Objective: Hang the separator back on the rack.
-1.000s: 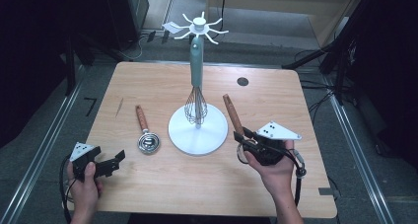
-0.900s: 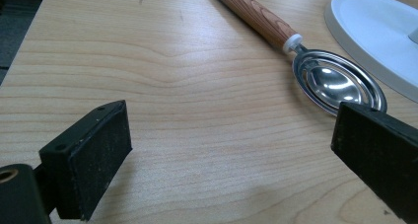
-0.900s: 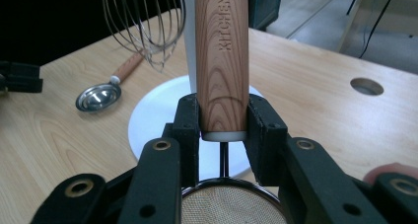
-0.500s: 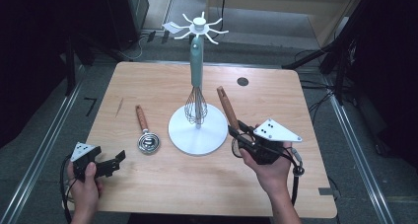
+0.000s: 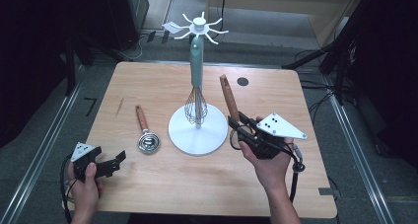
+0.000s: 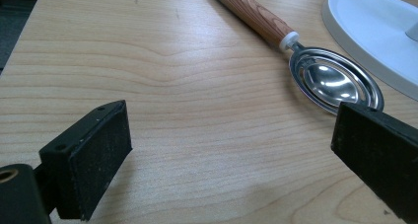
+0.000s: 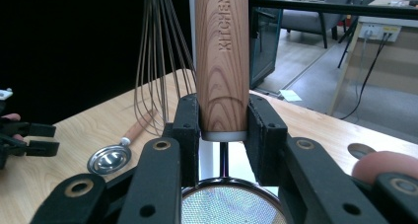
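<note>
The wooden surface (image 5: 148,189) carries everything, largest first. At its centre stands a hanging rack (image 5: 196,61): a round white base, a pale green pole and white hook arms spreading at the top. A wire whisk (image 5: 195,108) hangs against the pole, just above the base.

At about four o'clock from the rack base, the right claw (image 5: 235,128) clamps a strainer (image 5: 229,98) near the lower end of its wooden handle. The handle rises tilted toward twelve o'clock, clear of the surface, just beside the rack's base at its three o'clock edge. In the right gripper view both pads press the handle (image 7: 223,61) from either side right above its white collar, and the mesh bowl (image 7: 227,206) of the strainer sits below, between the claw's arms.

At about eight o'clock from the base, near the front edge, the left claw (image 5: 114,162) hangs with jaws spread wide and nothing between them; in the left gripper view only bare wood lies between the pads (image 6: 101,160).

A small metal scoop (image 5: 145,132) with a wooden handle lies flat at nine o'clock from the base, its bowl toward six o'clock, near the left claw but apart from it.
</note>
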A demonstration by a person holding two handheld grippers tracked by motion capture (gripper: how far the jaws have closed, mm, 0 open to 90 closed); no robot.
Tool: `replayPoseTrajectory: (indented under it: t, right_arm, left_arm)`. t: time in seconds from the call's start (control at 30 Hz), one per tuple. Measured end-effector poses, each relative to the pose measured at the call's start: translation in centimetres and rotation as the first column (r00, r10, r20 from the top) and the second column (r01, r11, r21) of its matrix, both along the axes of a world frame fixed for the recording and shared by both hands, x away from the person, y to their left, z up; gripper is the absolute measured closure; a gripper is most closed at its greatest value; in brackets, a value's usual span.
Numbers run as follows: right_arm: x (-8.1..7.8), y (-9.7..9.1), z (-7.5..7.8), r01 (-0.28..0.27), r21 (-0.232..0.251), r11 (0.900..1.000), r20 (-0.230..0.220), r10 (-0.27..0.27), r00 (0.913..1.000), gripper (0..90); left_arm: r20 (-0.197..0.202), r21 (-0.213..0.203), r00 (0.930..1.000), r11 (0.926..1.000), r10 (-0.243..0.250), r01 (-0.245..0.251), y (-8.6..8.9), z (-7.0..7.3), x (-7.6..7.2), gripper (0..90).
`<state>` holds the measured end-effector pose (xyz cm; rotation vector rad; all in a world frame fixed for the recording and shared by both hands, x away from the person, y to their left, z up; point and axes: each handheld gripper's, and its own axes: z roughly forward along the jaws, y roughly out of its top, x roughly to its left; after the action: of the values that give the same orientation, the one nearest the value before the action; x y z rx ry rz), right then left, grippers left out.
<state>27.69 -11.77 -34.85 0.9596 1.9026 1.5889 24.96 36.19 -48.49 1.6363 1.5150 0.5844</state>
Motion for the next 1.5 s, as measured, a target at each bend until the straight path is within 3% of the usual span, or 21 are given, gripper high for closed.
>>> replayPoseTrajectory:
  t: [0.3, 1.13, 1.5]
  right_arm:
    - [-0.1, 0.4, 1.3, -0.018, 0.020, 0.9996, 0.044, 0.017, 0.9989, 70.9]
    - [0.0, 0.9, 4.3, -0.003, 0.080, 0.9968, 0.116, -0.006, 0.9933, 70.9]
    - [0.1, 1.3, 5.8, -0.005, 0.093, 0.9956, 0.141, -0.008, 0.9900, 70.9]
  left_arm:
    - [-0.002, 0.002, 1.0000, 1.0000, -0.001, 0.001, 0.0, 0.0, 0.0, 2.1]
    - [-0.014, 0.037, 0.9998, 0.9992, -0.012, 0.012, -0.4, 0.0, 0.1, 2.5]
    - [-0.012, 0.025, 0.9997, 0.9995, -0.020, 0.021, -0.3, 0.0, 0.1, 2.3]
